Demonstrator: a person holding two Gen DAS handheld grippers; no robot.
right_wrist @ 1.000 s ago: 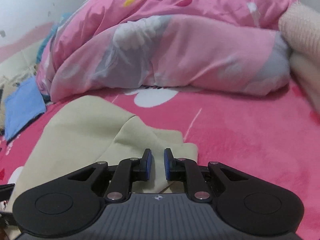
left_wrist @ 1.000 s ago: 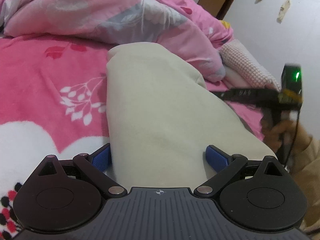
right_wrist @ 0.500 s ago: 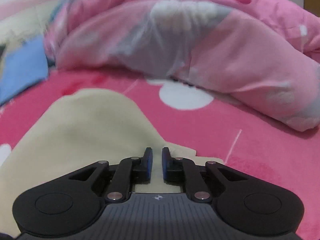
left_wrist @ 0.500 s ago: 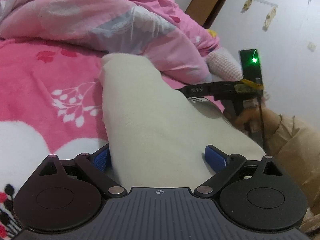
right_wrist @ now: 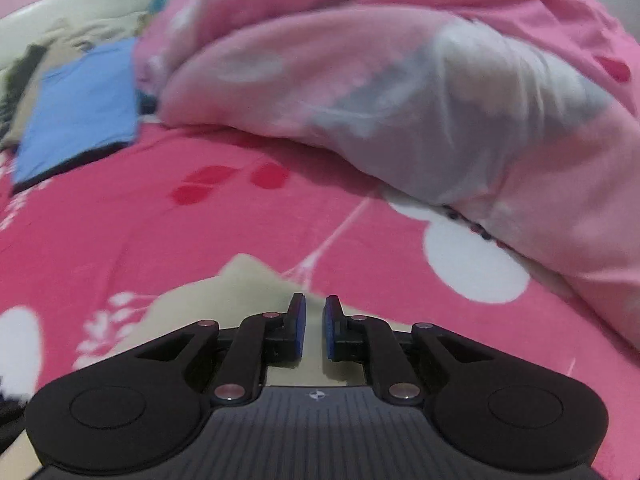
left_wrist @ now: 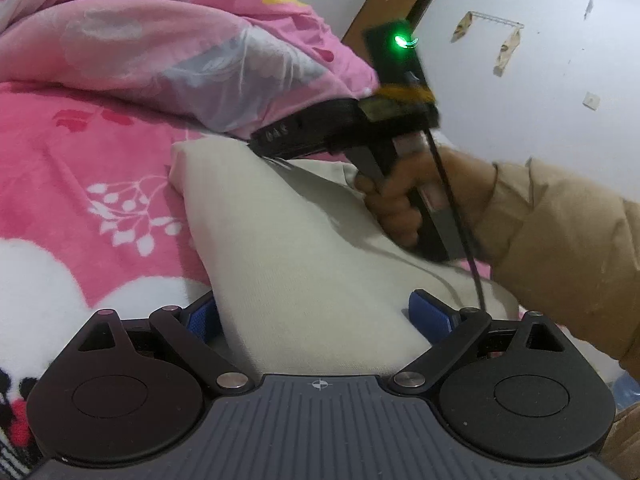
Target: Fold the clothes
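A cream garment (left_wrist: pixel 300 260) lies folded lengthwise on the pink blanket (left_wrist: pixel 60 168). My left gripper (left_wrist: pixel 316 312) is open, its blue pads (left_wrist: pixel 200 318) wide apart on either side of the garment's near end. In the left wrist view my right gripper (left_wrist: pixel 256 144) reaches across the garment's far part, held by a hand (left_wrist: pixel 400 200) in a tan sleeve. From the right wrist, that gripper (right_wrist: pixel 314 308) has its jaws nearly together on a thin edge of the cream garment (right_wrist: pixel 224 292), which rises to the fingertips.
A bunched pink duvet (left_wrist: pixel 160 40) (right_wrist: pixel 400 80) lies along the far side of the bed. A blue cloth (right_wrist: pixel 80 108) rests at the far left beside other cream fabric. A wooden door (left_wrist: pixel 392 4) and white wall stand behind.
My right gripper has swept from the garment's right edge across to its far left part, taking the cloth edge along. The left gripper has tilted slightly and stays open at the near end.
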